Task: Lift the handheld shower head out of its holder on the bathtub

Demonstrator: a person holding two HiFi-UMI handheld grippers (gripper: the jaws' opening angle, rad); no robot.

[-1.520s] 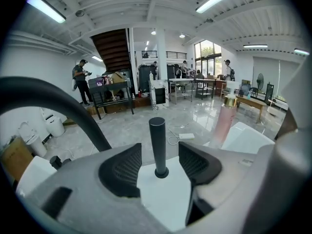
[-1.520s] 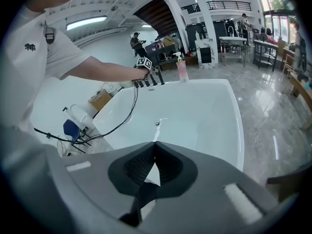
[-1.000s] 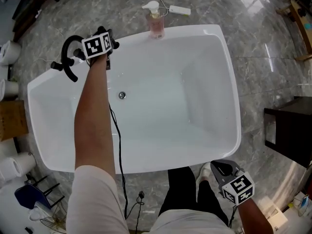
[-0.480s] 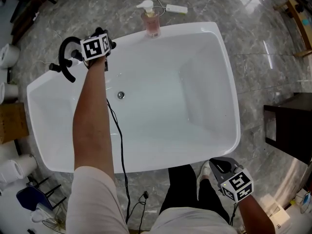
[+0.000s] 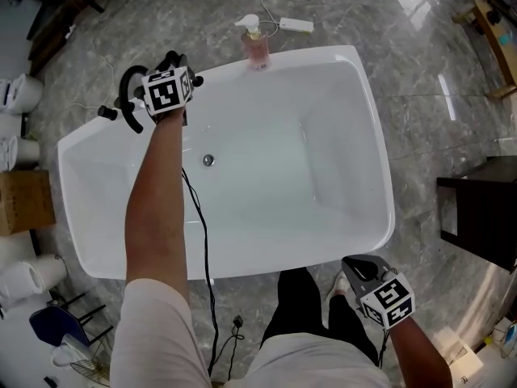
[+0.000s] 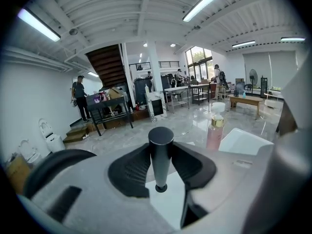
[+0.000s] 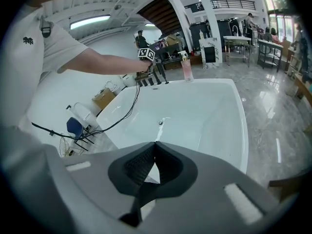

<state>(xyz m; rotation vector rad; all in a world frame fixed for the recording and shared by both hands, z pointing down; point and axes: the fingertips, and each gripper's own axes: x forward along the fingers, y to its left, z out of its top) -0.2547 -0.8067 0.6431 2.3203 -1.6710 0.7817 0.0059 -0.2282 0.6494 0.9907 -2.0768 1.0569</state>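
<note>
My left gripper (image 5: 172, 63) is over the far left rim of the white bathtub (image 5: 386, 192), beside the curved black spout (image 5: 127, 95). Its jaws have just been closing, and in the left gripper view the pads (image 6: 127, 168) press on the black cylindrical handle of the shower head (image 6: 161, 152), which stands upright between them. In the head view the gripper and hand hide most of the shower head. My right gripper (image 5: 356, 265) hangs at the tub's near right corner, shut with nothing in it (image 7: 153, 154).
A pink pump bottle (image 5: 257, 47) stands on the far rim, with a white power strip (image 5: 296, 25) on the marble floor behind it. A black cable (image 5: 202, 249) trails into the tub past the drain (image 5: 208, 160). A dark cabinet (image 5: 481, 208) stands at the right.
The left gripper has lifted a little off the tub's rim with the black handle between its jaws. The head view has shifted slightly. The right gripper has barely moved.
</note>
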